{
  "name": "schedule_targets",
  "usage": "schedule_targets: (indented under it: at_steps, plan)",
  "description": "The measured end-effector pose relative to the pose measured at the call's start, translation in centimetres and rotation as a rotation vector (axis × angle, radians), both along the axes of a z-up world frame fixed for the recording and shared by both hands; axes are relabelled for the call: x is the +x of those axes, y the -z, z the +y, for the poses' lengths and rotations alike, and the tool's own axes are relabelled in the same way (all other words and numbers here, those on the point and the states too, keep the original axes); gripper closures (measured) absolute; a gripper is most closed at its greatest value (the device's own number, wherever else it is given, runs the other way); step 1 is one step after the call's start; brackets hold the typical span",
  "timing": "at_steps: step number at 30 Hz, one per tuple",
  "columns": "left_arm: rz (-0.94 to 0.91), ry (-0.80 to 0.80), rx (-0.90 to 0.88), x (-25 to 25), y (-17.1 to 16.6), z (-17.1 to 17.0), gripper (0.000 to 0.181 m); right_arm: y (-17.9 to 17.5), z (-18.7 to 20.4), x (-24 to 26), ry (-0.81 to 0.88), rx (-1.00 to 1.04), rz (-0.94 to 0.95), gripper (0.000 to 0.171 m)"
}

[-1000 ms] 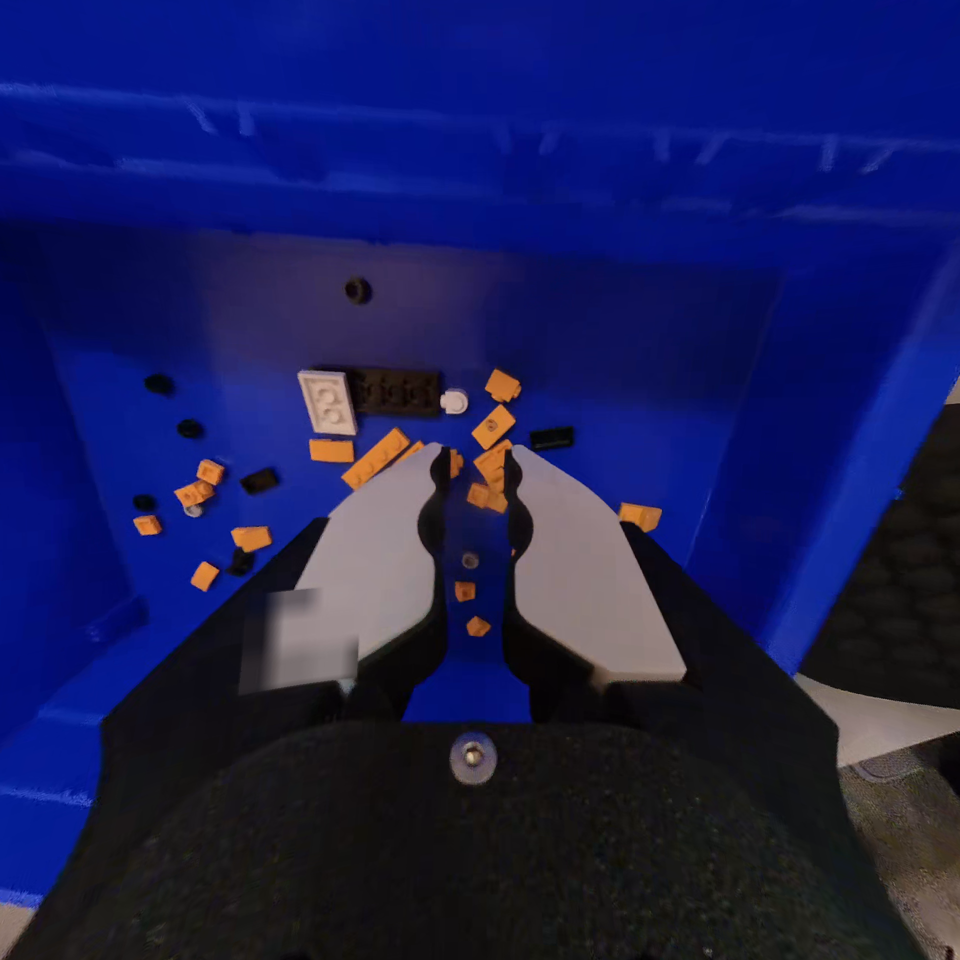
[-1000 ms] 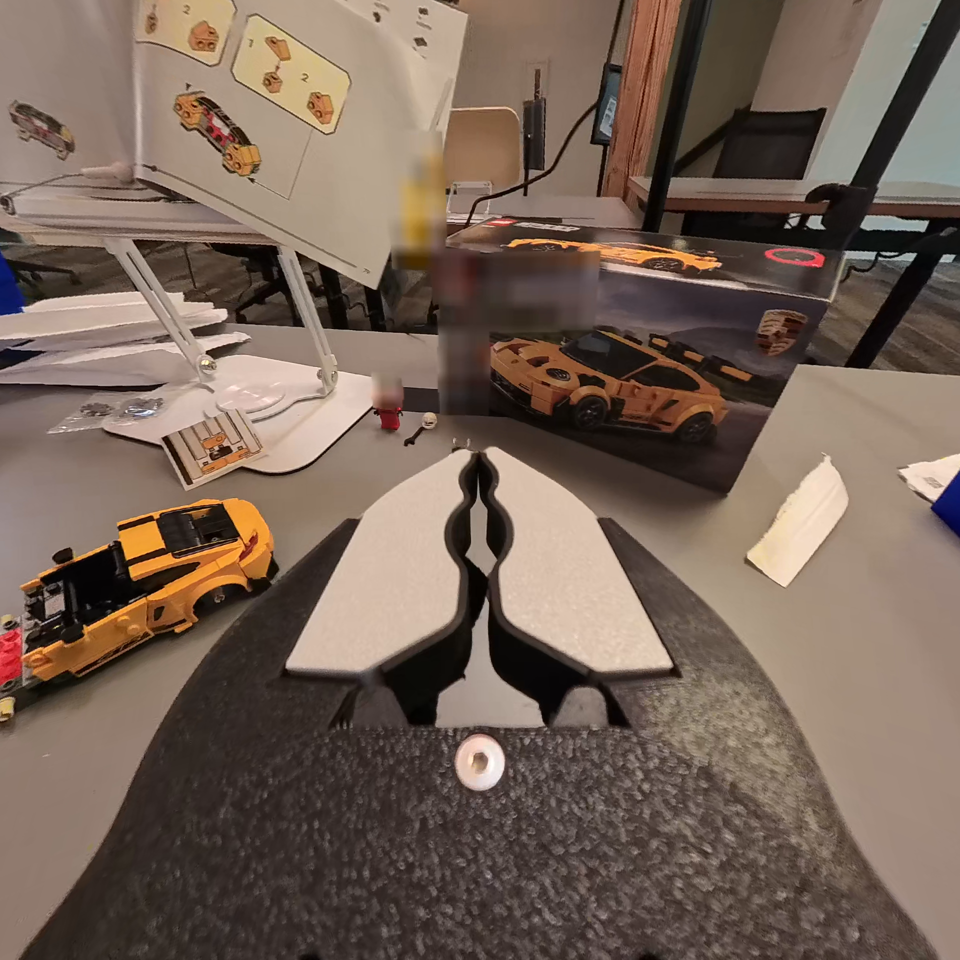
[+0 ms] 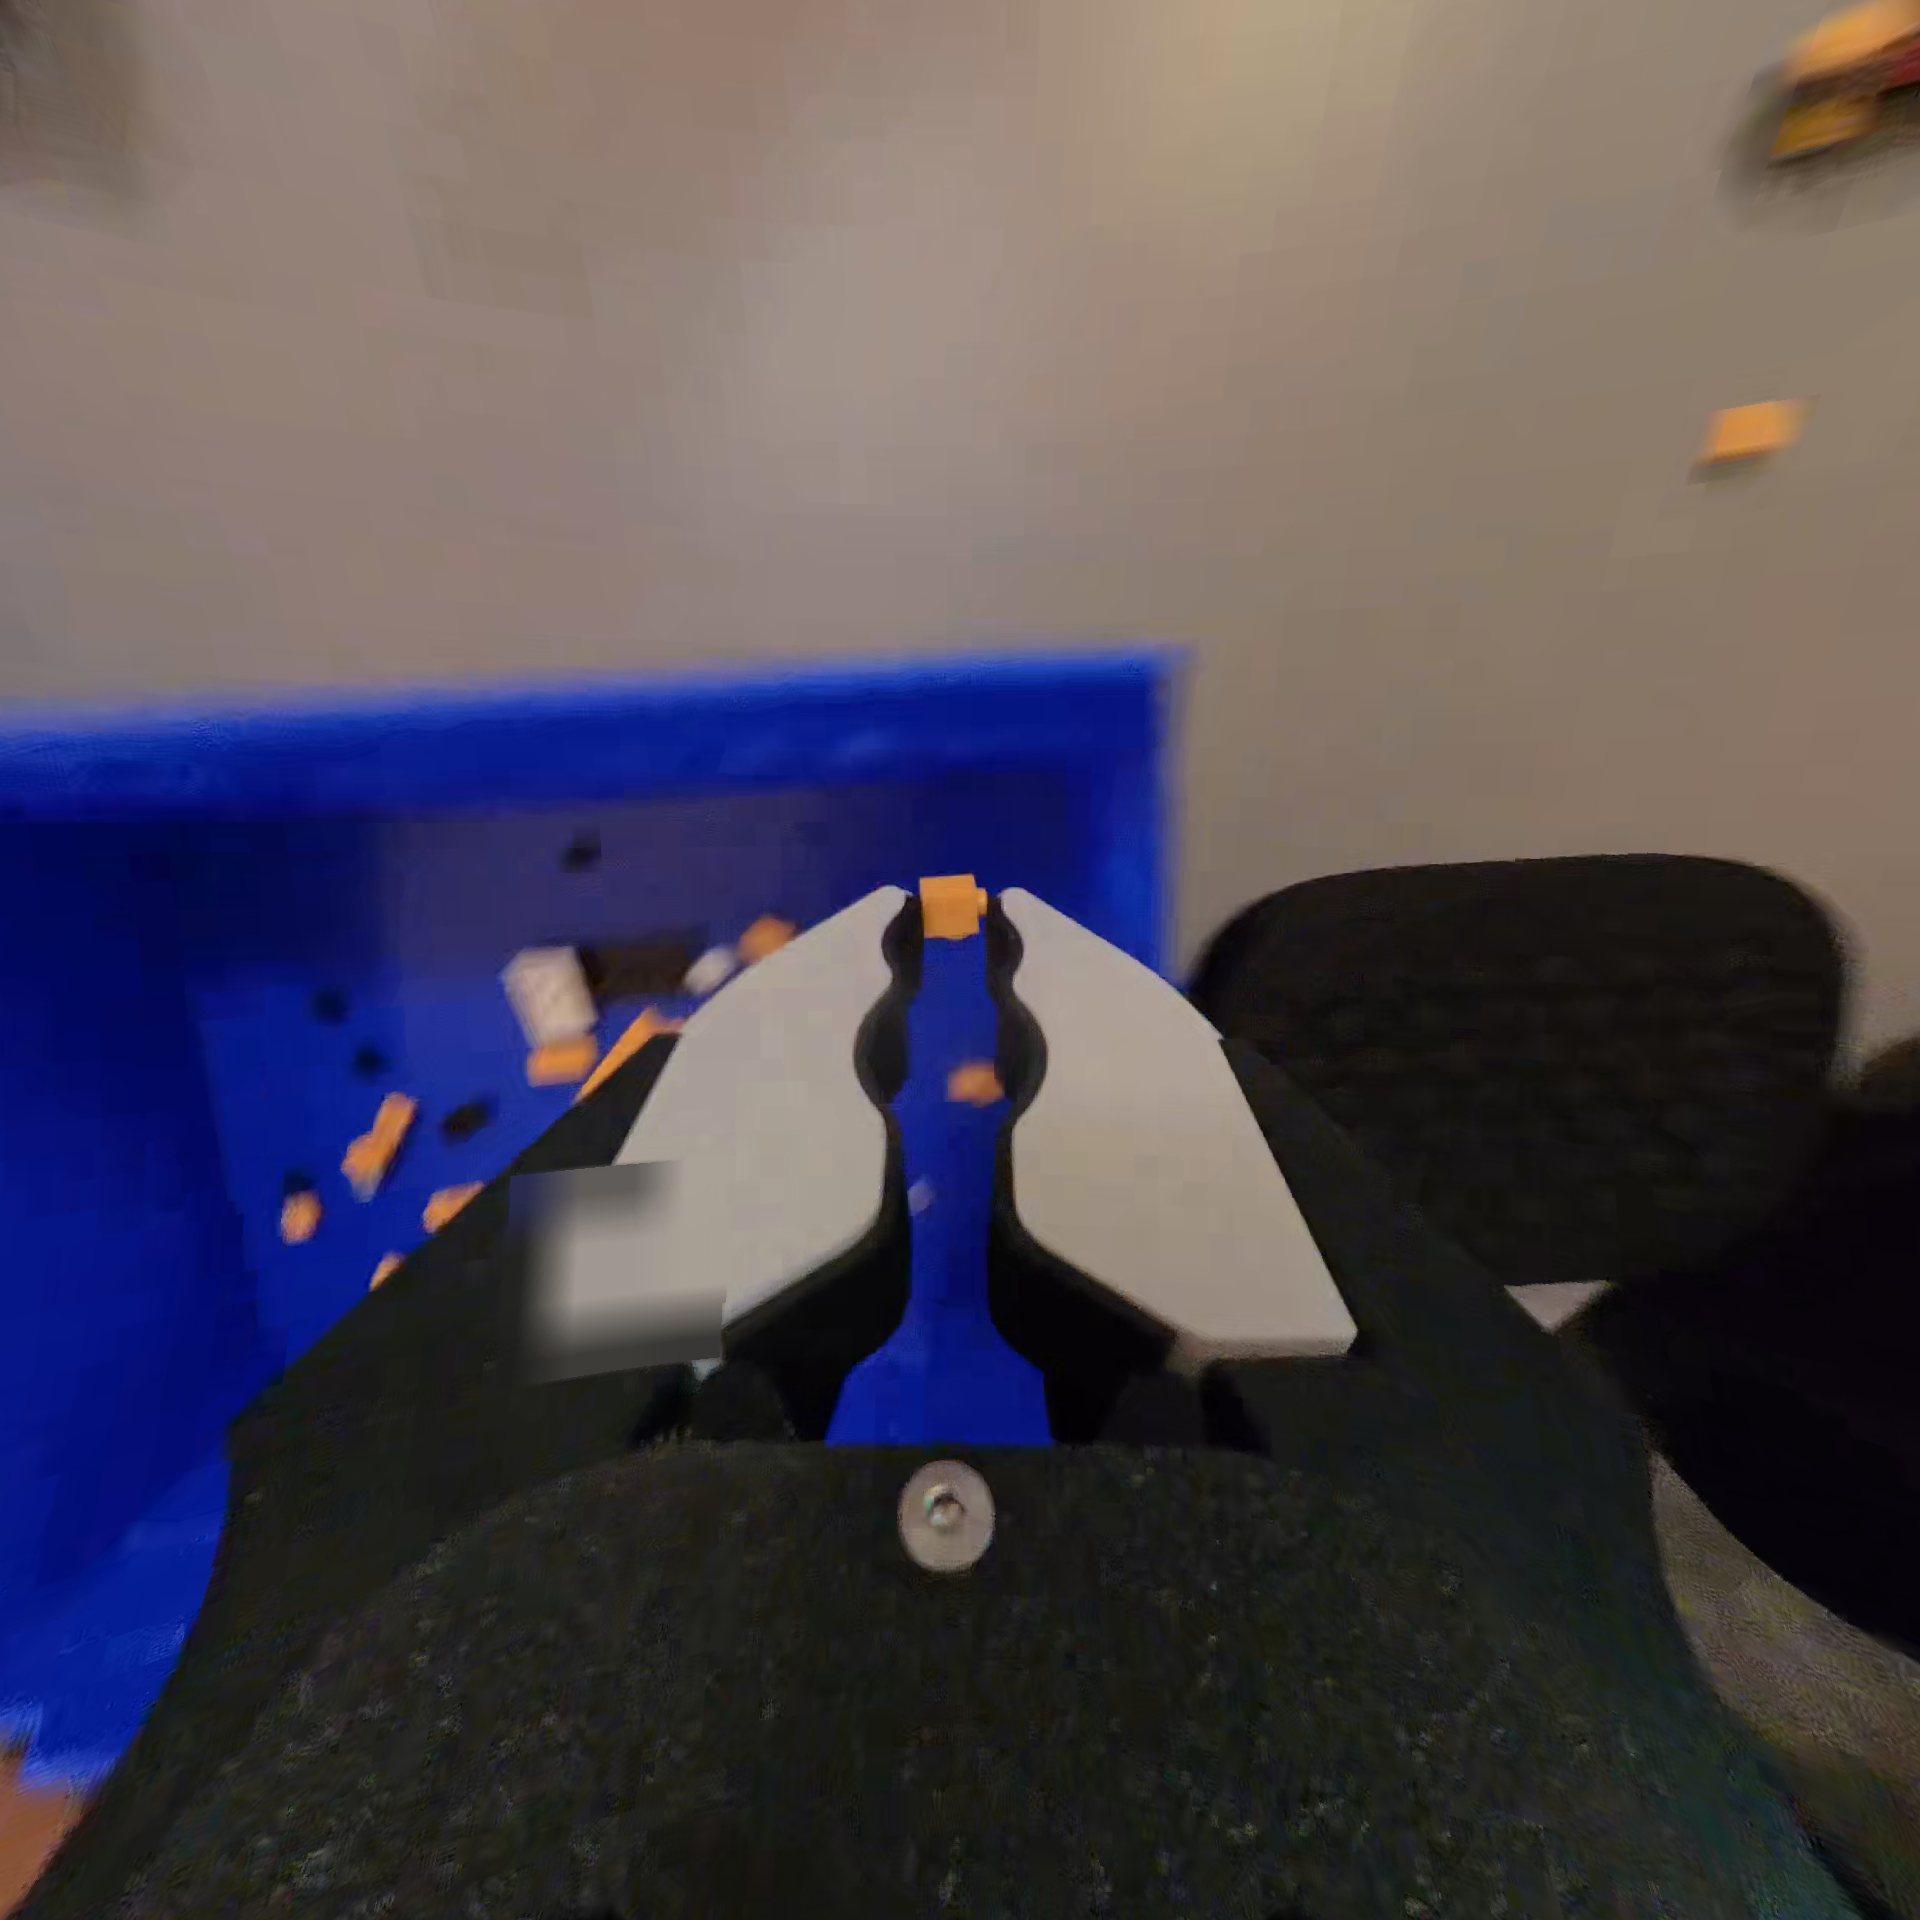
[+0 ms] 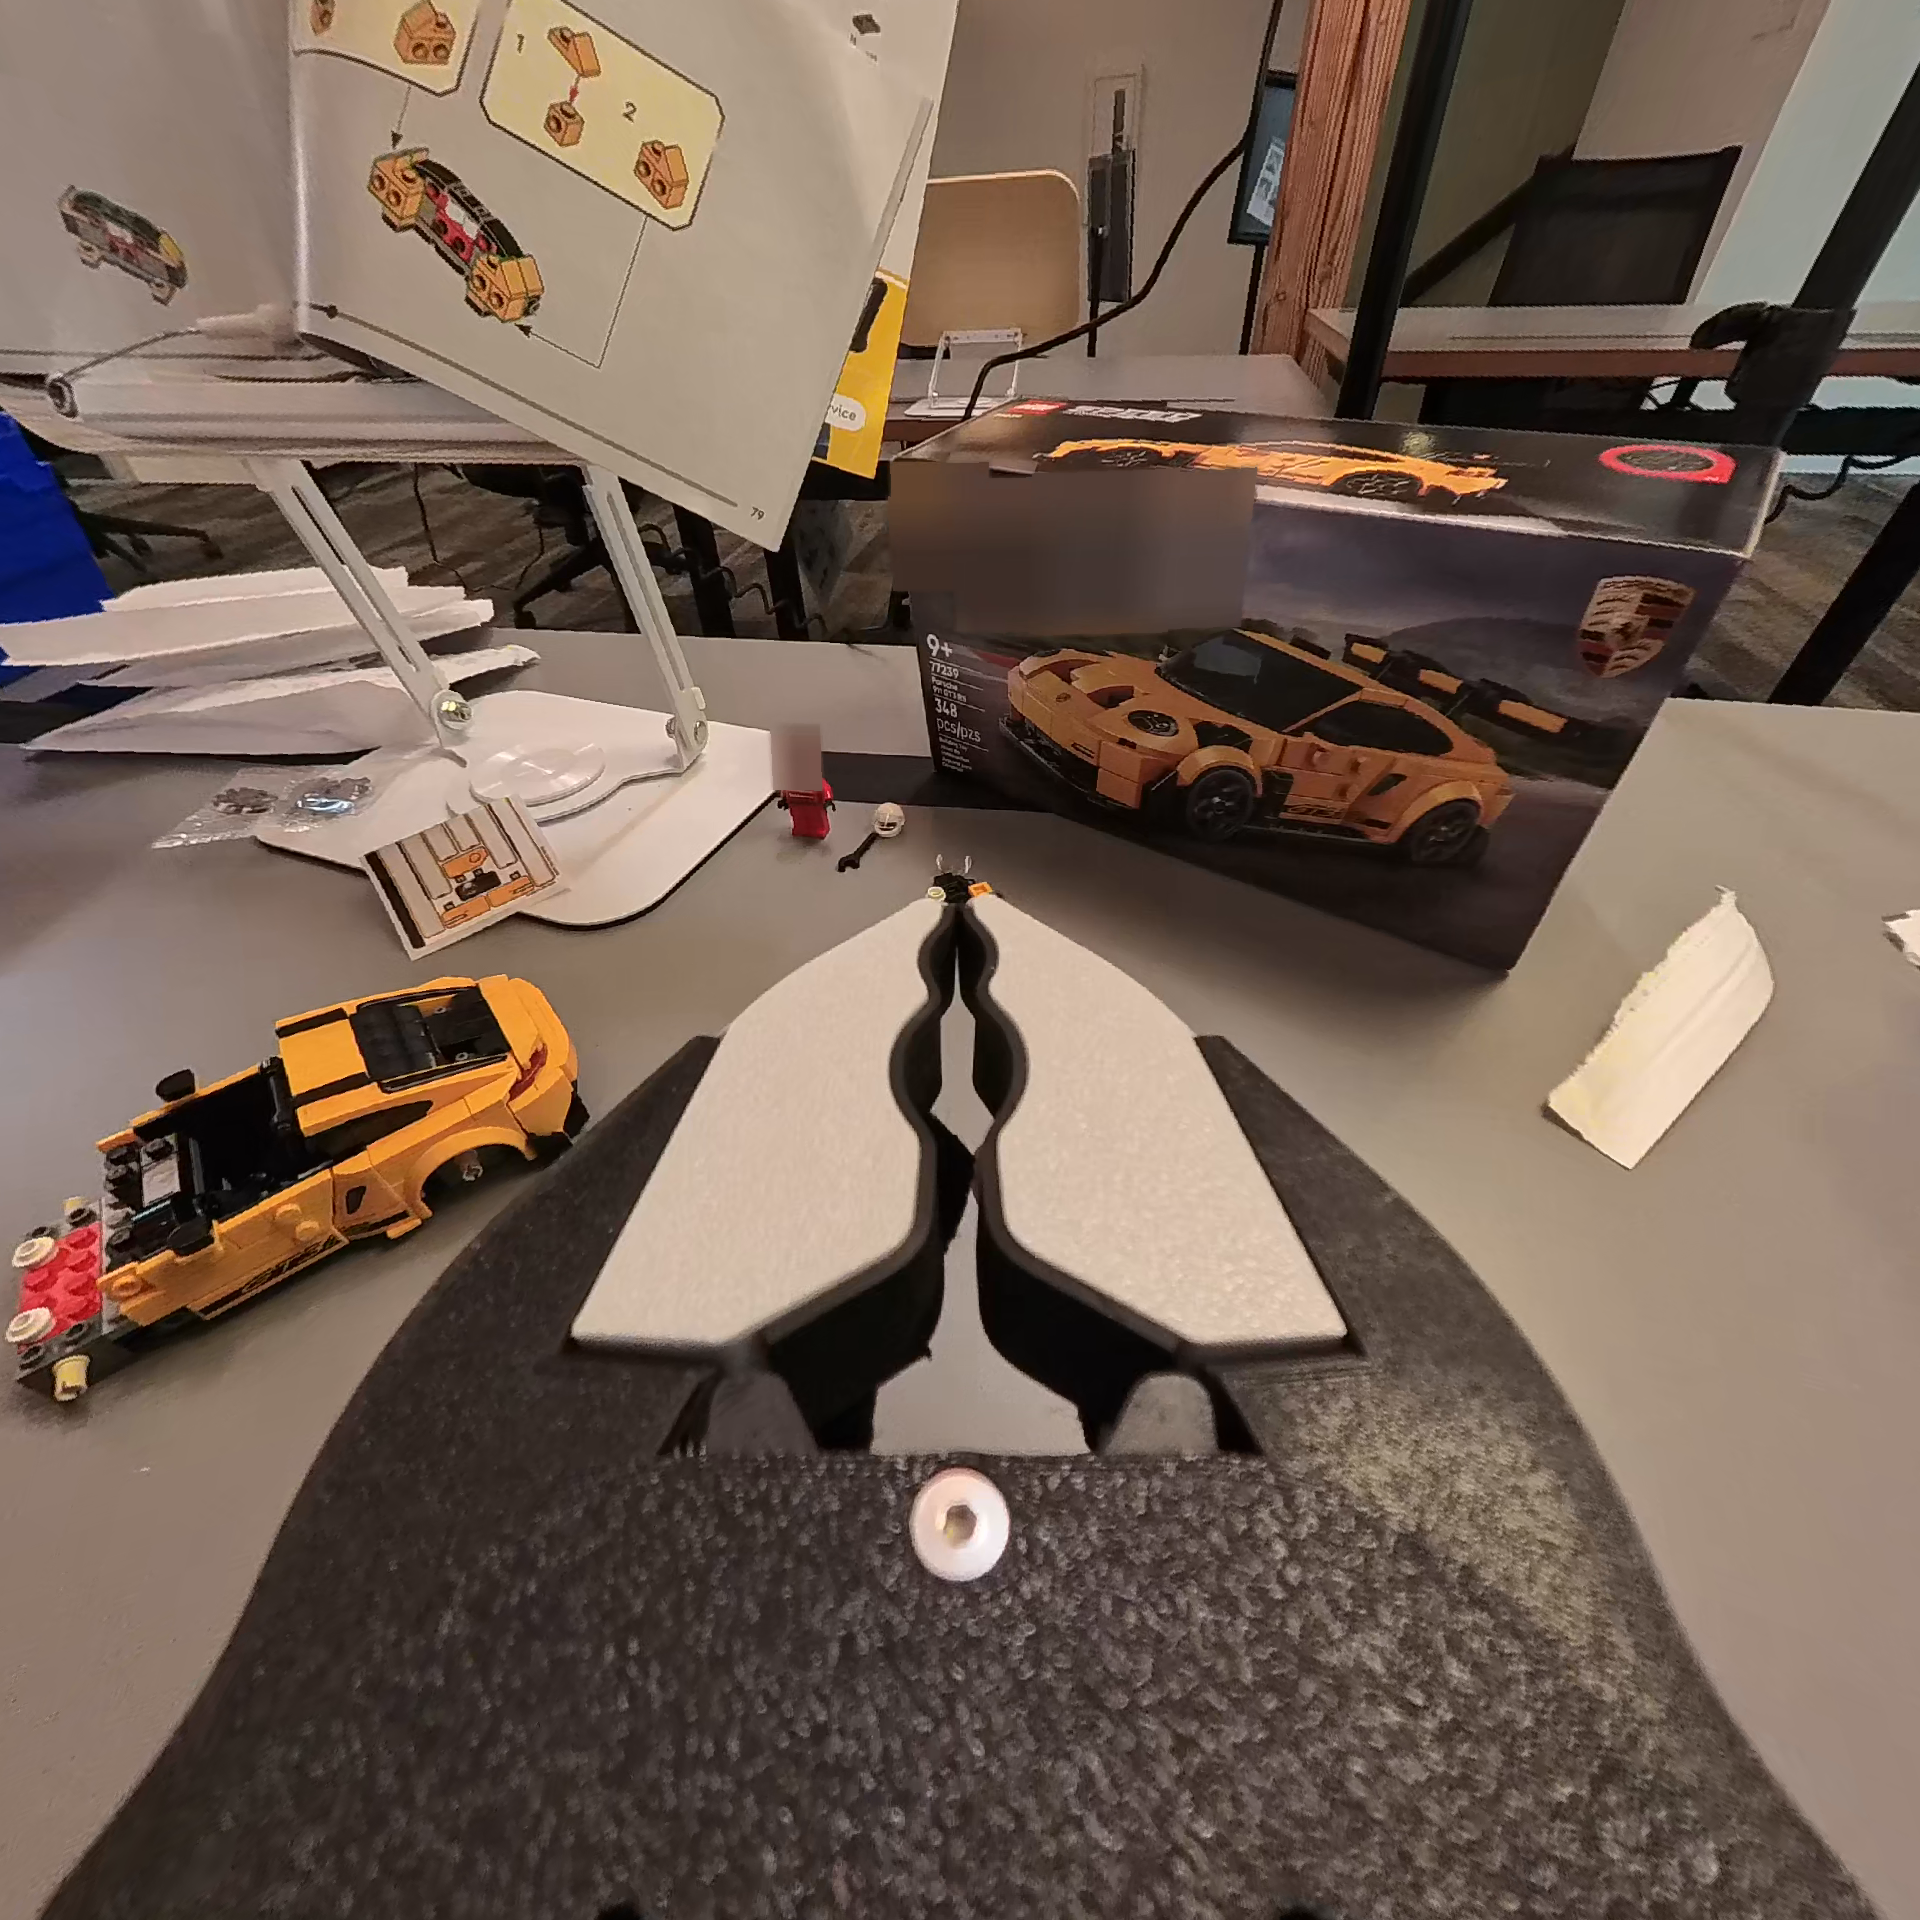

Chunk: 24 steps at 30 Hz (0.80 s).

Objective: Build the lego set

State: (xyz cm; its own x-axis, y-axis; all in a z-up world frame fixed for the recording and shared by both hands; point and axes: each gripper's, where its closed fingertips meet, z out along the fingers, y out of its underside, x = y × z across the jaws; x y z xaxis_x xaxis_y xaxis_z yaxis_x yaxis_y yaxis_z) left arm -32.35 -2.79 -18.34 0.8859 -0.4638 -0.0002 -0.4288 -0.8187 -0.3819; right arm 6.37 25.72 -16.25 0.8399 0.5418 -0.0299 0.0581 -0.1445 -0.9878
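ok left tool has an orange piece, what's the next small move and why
Probably carry the small orange brick, pinched at the left tool tips above the blue bin, toward the half-built yellow car on the table; the right tool grips a tiny subassembly.

Writing and numbers show on the black toy car box (image 4: 1351,582), the open instruction booklet (image 4: 644,343) and a small sticker sheet (image 4: 462,878).

lighting and image quality in the two wrist views
we see heavy motion blur on the left; the right is sharp, evenly lit, with wide-angle bending at edges.
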Motion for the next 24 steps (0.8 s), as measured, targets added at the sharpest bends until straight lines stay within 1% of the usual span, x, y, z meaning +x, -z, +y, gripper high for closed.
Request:
schedule_targets:
  at_steps: [2, 5, 8, 10, 13, 16, 19, 21, 22, 24]
  plan:
    - [-0.036, 0.167, 0.042, 6.8, -0.4, 0.0, 0.170, 0.0, 0.0, -0.1, -0.002, 0.002, 0.000, 0.171]
    - [-0.102, 0.357, 0.069, 15.1, 1.5, 0.0, 0.170, -0.3, -0.2, -0.1, -0.004, 0.010, 0.003, 0.171]
    - [-0.159, 0.455, 0.087, 20.7, 4.1, 0.6, 0.170, -0.4, -0.2, 0.0, -0.004, 0.018, -0.001, 0.171]
    - [-0.110, 0.512, 0.084, 22.7, 6.0, 0.9, 0.170, -0.5, -0.3, 0.0, -0.004, 0.025, -0.004, 0.171]
    - [-0.055, 0.549, 0.073, 24.0, 7.7, 1.4, 0.170, -0.5, -0.3, 0.0, -0.008, 0.025, -0.003, 0.171]
    - [-0.020, 0.553, 0.049, 23.7, 8.5, 1.5, 0.170, -0.6, -0.4, 0.0, -0.014, 0.021, 0.000, 0.171]
    - [-0.032, 0.533, 0.035, 23.1, 8.6, 1.2, 0.159, -0.5, -0.4, -0.1, -0.020, 0.016, 0.001, 0.171]
    - [-0.045, 0.509, 0.048, 22.4, 7.9, 0.9, 0.152, -0.4, -0.4, -0.2, -0.022, 0.012, -0.002, 0.171]
    - [-0.059, 0.495, 0.072, 21.9, 7.0, 0.8, 0.152, -0.3, -0.4, -0.2, -0.022, 0.012, -0.003, 0.171]
    - [-0.080, 0.428, 0.147, 19.8, 4.0, 1.0, 0.152, -0.3, -0.4, -0.2, -0.022, 0.012, -0.001, 0.171]
